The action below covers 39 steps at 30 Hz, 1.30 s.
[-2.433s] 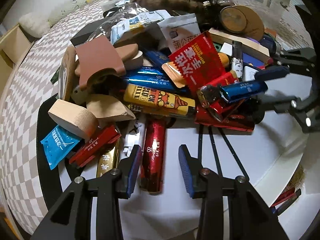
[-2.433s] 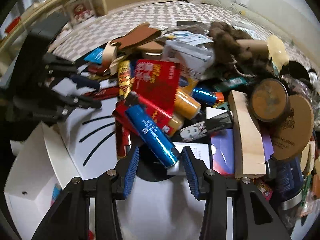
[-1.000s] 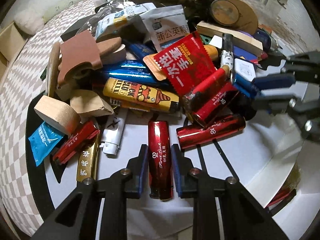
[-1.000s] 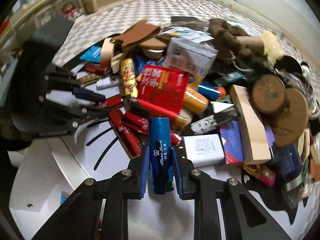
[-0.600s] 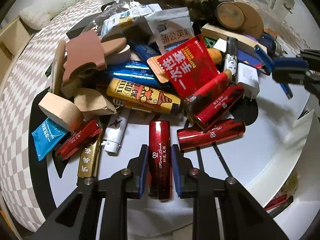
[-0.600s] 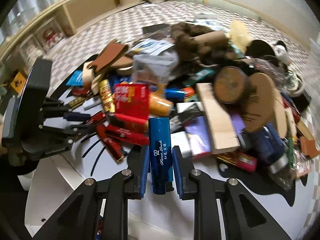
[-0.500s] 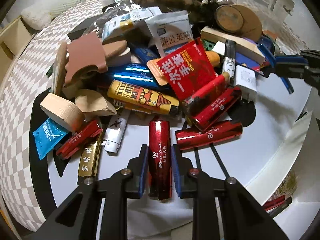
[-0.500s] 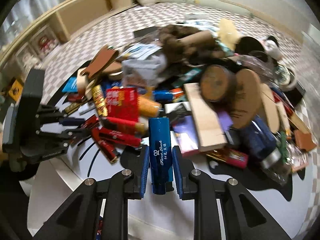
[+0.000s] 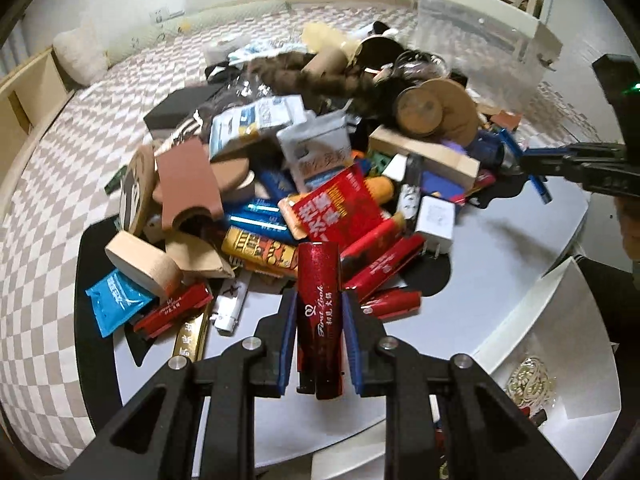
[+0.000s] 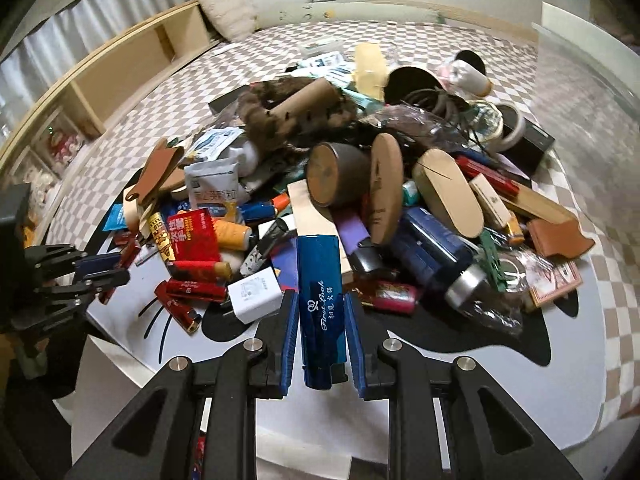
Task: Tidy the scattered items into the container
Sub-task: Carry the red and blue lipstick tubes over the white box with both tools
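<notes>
Both grippers are loaded. The left gripper [image 9: 319,344] has its blue pads [image 9: 286,344] clamped tight on a glossy red lighter [image 9: 319,312], the one with "First Look" in white script down its body, standing lengthwise between the fingers and clear of the table. The right gripper [image 10: 321,340] is likewise pinched narrow on a blue lighter [image 10: 321,300] of the same make, also carried above the surface.

Below them the pile [image 9: 320,152] sprawls over the white table [image 9: 500,248] with its black cat-face print: a red snack packet [image 9: 336,208], a yellow printed tube [image 9: 260,246], a white charger plug [image 9: 436,220], a wooden block [image 9: 424,152], a round wooden-lidded tin [image 10: 336,180], a cardboard tube [image 10: 304,100] lying on a brown furry thing [image 10: 260,120]. More red lighters [image 9: 384,264] lie at the pile's near edge, just beyond the left gripper's tips.

From the left camera, the right gripper shows at the far right edge, over the table's rim. A white box [image 9: 560,364] sits at lower right beside the table, a pale beaded chain [image 9: 528,380] in it. A clear plastic bin [image 9: 480,28] stands on the chequered floor behind the heap.
</notes>
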### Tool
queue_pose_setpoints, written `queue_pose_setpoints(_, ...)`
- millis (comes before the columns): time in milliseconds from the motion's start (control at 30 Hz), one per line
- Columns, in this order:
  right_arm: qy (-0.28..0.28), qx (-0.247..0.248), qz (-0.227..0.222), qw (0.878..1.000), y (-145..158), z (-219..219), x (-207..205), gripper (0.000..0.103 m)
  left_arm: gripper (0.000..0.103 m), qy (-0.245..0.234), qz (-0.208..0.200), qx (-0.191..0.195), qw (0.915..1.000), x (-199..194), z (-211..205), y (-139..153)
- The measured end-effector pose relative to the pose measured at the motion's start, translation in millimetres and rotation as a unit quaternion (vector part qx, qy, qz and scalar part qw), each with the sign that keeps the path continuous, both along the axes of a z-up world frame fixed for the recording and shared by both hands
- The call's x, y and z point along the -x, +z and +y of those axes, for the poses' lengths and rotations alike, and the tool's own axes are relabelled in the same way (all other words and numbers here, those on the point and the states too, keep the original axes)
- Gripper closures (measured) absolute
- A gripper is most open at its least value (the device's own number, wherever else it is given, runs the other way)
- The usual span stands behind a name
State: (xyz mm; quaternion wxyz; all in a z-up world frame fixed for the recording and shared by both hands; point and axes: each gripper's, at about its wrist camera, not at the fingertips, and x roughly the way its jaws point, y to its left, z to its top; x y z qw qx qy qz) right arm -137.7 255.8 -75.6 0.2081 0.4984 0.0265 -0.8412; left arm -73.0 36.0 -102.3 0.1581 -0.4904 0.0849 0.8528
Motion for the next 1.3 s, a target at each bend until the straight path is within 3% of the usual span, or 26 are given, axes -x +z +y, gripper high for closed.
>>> queue_pose_setpoints(100, 0.0, -0.001, -0.004, 1.0, 0.6, -0.1, -4.4, 0.08, 0.081, -0.006, 0.005, -0.01, 0.9999, -22.9, 10.1, 12.2)
queue_pose_setpoints(567, 0.056, 0.04, -0.024, 0.997, 12.9, -12.6, -48.9, 0.08, 0.081, -0.054, 0.006, -0.026, 0.9982, 9.7, 14.2, 12.9)
queue_pose_setpoints(800, 0.082, 0.067, -0.042, 0.993, 11.6, -19.0, -73.0, 0.08, 0.081, -0.091, -0.002, -0.031, 0.9954, 7.5, 28.3, 5.8)
queue_pose_setpoints(1300, 0.143, 0.064, -0.087, 0.984, -8.6, -37.6, -113.5, 0.08, 0.081, -0.169, -0.027, -0.039, 0.9844, -76.6, 69.0, 9.8)
